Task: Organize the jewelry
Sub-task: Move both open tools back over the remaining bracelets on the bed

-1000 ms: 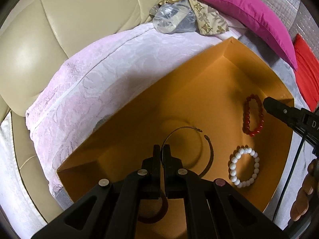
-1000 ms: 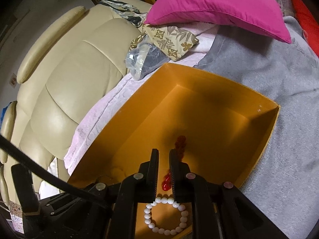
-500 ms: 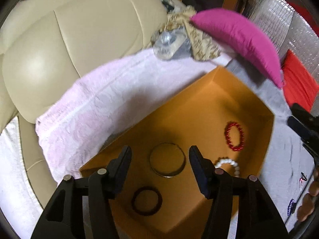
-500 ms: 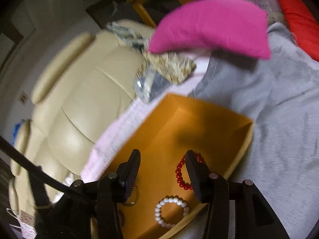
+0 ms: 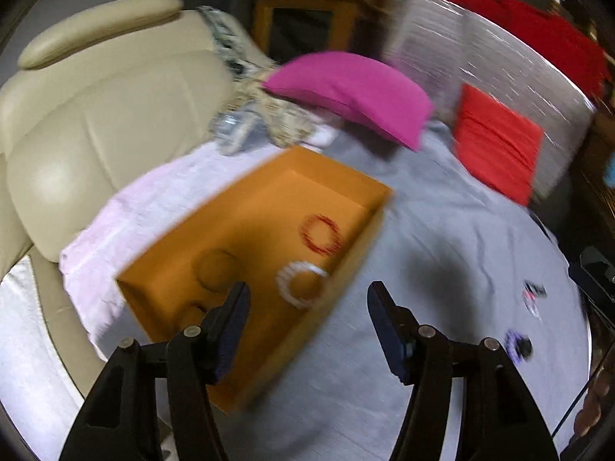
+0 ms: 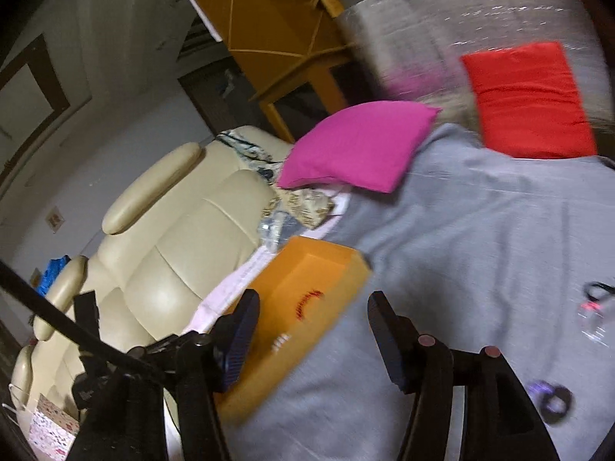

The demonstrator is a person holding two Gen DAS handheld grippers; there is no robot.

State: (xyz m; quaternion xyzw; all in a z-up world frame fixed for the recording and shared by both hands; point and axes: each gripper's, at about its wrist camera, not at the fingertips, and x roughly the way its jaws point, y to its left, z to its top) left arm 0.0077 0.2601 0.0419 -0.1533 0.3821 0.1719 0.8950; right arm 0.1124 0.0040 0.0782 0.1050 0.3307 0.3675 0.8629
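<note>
both pairs of tongs stand wide apart and empty: the left tongs (image 5: 307, 307) hang over the near rim of the shallow orange cardboard box (image 5: 184, 299), and the right tongs (image 6: 311, 319) frame the same box's far corner in the lower middle of their view. inside the box, a ring of red beads (image 5: 321, 234) lies centre right, a ring of white pearl-like beads (image 5: 300, 284) just below it, and a faint dark thin bangle (image 5: 215, 269) to their left; blur hides anything finer

judging by that, the step in hand is the next pickup. the loose pieces still outside lie on the grey blanket (image 5: 442, 238) at the right edge of both views: a small dark and red piece (image 5: 532, 296) and, lower down, a dark ring with purple on it (image 5: 519, 345), both smeared by motion. to do it well, let the view settle first, bring one pair of tongs down over a single piece with a jaw on each side of the band, press lightly into the soft cloth so no fabric is pinched, then close. keep the other pair clear of the cable (image 6: 57, 322) at lower left
</note>
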